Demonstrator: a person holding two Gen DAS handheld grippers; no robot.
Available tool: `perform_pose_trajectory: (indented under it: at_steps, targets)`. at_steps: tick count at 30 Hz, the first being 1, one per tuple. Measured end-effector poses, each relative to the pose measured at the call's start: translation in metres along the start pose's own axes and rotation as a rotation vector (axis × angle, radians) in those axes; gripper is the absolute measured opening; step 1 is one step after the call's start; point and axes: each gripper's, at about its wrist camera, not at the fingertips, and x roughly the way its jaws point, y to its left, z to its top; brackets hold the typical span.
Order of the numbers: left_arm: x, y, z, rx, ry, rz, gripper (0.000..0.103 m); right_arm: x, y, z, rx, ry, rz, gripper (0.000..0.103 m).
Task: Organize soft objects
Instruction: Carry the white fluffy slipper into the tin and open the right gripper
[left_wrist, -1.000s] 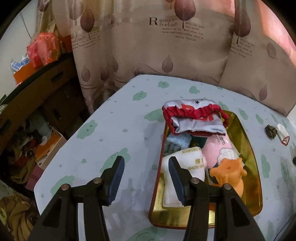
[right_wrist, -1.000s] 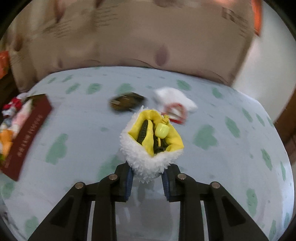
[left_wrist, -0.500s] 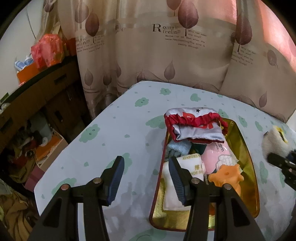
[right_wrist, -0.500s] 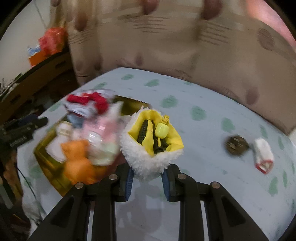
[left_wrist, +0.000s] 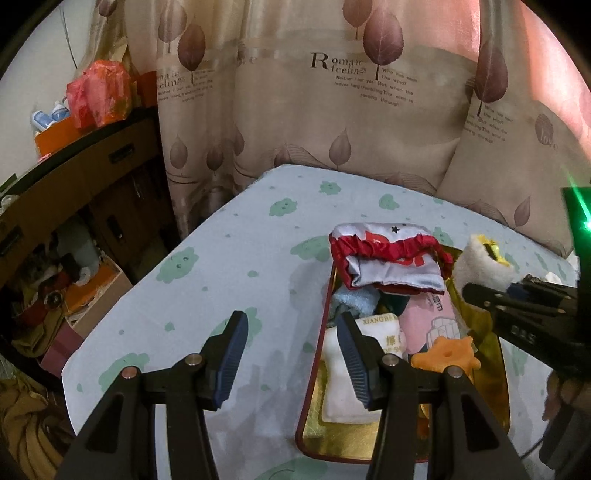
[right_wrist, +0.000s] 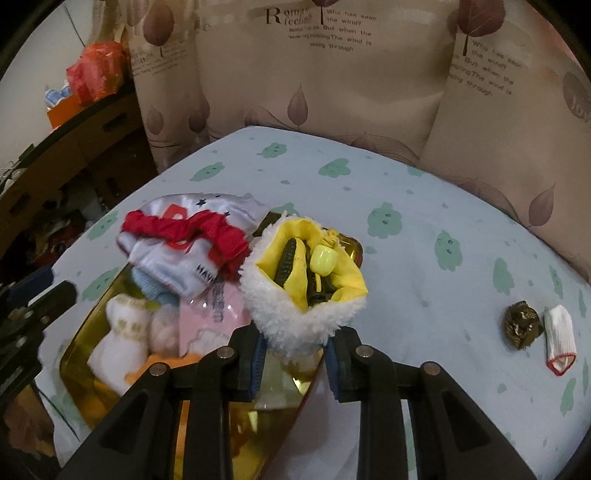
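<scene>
A gold tray (left_wrist: 495, 398) with a red rim lies on the bed, filled with soft items: a red and white ruffled cloth (left_wrist: 384, 258), a white sock (left_wrist: 354, 373), a pink packet (left_wrist: 428, 325), an orange toy (left_wrist: 447, 356). My right gripper (right_wrist: 295, 362) is shut on a fluffy white pouch with yellow lining (right_wrist: 303, 288) and holds it above the tray's right side (right_wrist: 354, 247). In the left wrist view the pouch (left_wrist: 480, 264) and the right gripper (left_wrist: 480, 295) enter from the right. My left gripper (left_wrist: 290, 354) stands open over the tray's left edge with nothing between its fingers.
On the light blue spotted bed sheet (right_wrist: 424, 206), a dark crumpled lump (right_wrist: 521, 325) and a small white sock with red trim (right_wrist: 559, 341) lie to the right. A leaf-print curtain (left_wrist: 332, 92) hangs behind. Brown shelves with clutter (left_wrist: 66, 206) stand to the left.
My right gripper carried the fluffy pouch leftwards from the open sheet to above the tray, and it came into the left wrist view. The left gripper stayed put and open.
</scene>
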Motion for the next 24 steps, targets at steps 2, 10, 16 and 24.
perform_pose_trajectory:
  at_steps: [2,10,16,24]
  targets:
    - [0.000,0.000,0.000,0.002,0.001,0.001,0.051,0.007,-0.001,0.002,0.012,0.009,-0.007,0.026]
    - [0.002,0.001,0.000,-0.005,0.016,-0.013,0.051,0.023,0.003,0.007,0.010,0.020,-0.031,0.029]
    - [0.003,0.002,0.000,-0.012,0.020,-0.011,0.051,0.025,0.004,0.009,0.008,0.015,-0.046,0.033]
    - [0.003,-0.001,-0.001,0.001,0.018,-0.009,0.051,0.018,0.004,0.009,0.004,-0.001,-0.033,0.044]
